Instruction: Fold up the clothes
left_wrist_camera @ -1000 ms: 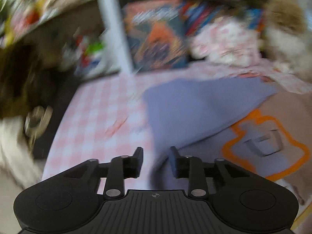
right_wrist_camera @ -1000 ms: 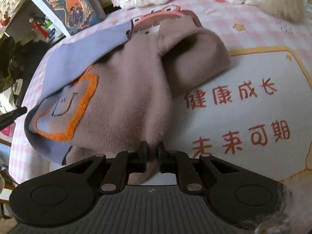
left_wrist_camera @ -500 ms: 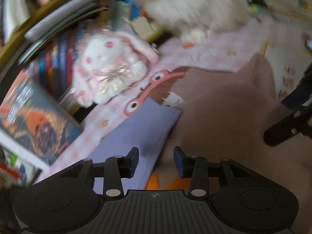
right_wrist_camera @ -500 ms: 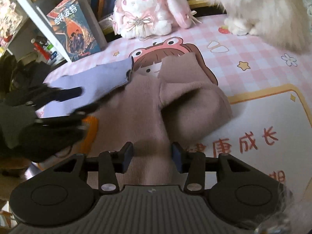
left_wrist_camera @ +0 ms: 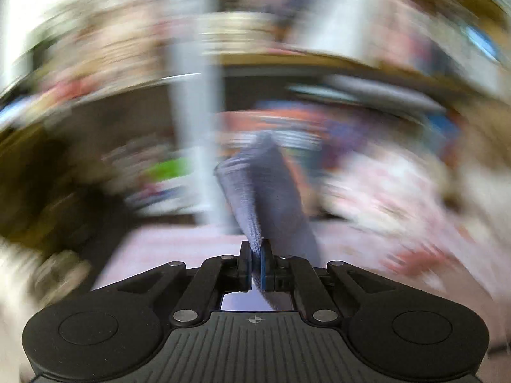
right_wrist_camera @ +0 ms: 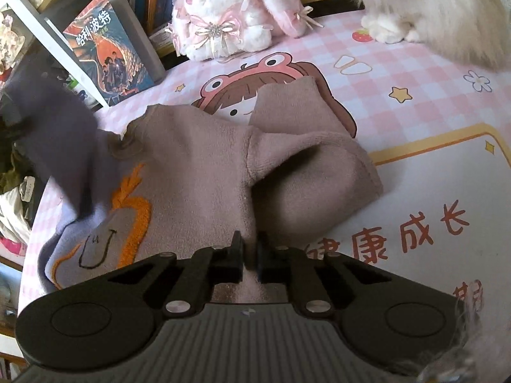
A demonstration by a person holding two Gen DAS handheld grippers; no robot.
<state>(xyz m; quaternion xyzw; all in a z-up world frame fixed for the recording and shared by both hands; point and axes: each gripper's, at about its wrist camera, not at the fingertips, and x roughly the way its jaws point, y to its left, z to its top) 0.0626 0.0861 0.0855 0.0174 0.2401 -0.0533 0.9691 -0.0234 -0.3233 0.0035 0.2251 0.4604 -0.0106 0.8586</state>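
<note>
A small taupe and lavender fleece garment [right_wrist_camera: 198, 172] with an orange-outlined patch lies on the pink checked table mat [right_wrist_camera: 399, 63]. My left gripper [left_wrist_camera: 255, 257] is shut on the lavender sleeve [left_wrist_camera: 262, 191], which is lifted and stands up from the jaws; that view is heavily blurred. In the right wrist view the raised lavender sleeve [right_wrist_camera: 57, 134] is a blur at the left. My right gripper [right_wrist_camera: 249, 245] is shut on the near edge of the taupe body.
A white and pink plush rabbit [right_wrist_camera: 230, 16] and a book [right_wrist_camera: 108, 51] stand at the back of the mat. A fluffy white animal [right_wrist_camera: 431, 9] sits at the back right. Shelves with books lie behind.
My left gripper closed on the lavender sleeve and swung it up and left. My right gripper, open half a second ago, closed on the taupe edge.
</note>
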